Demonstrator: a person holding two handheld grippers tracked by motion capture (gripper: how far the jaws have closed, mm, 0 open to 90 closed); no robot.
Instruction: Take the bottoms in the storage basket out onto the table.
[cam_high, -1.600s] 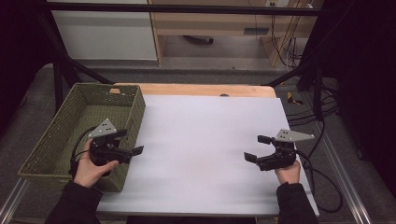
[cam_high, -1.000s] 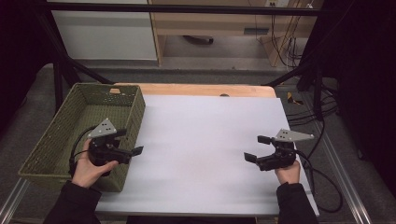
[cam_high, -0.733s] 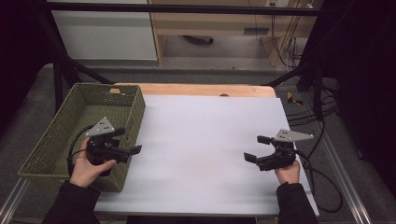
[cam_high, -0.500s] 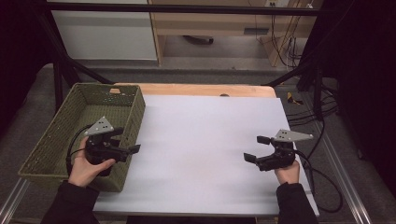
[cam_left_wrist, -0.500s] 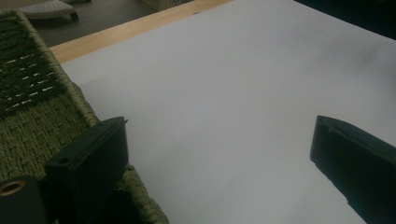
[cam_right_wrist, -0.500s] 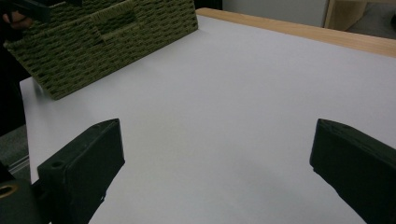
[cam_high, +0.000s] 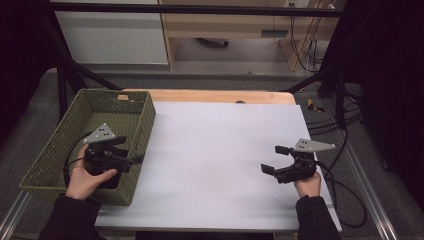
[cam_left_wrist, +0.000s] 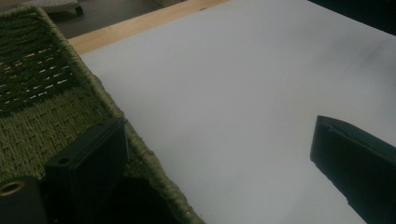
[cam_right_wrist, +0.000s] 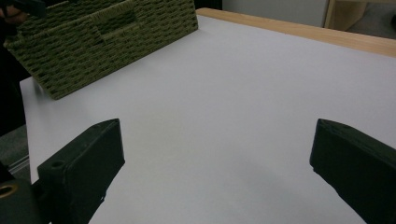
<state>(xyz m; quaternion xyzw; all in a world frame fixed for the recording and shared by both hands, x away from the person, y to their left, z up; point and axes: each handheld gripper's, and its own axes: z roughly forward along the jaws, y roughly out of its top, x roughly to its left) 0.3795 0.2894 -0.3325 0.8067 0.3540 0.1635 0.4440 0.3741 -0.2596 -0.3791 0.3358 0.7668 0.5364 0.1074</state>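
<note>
Holding the left gripper (cam_high: 129, 151) right over the side wall of the green woven basket (cam_high: 55, 145), at the left edge of the white table (cam_high: 225, 140). Spreading its jaws wide, with nothing between them yet. In the left gripper view, placing one jaw inside the basket and the other jaw outside, above the table, with the wall in the middle. Likely getting ready to pinch that wall.

Probably doing it best by lowering straight down so the rim slides deep between the jaws. Then squeezing slowly and not twisting, since the woven wall may bend.

Holding the right gripper (cam_high: 273, 159) low over the right side of the table, well apart from the basket. Spreading its jaws wide too, and gripping nothing. Maybe bringing it over to help if the basket tips.
</note>
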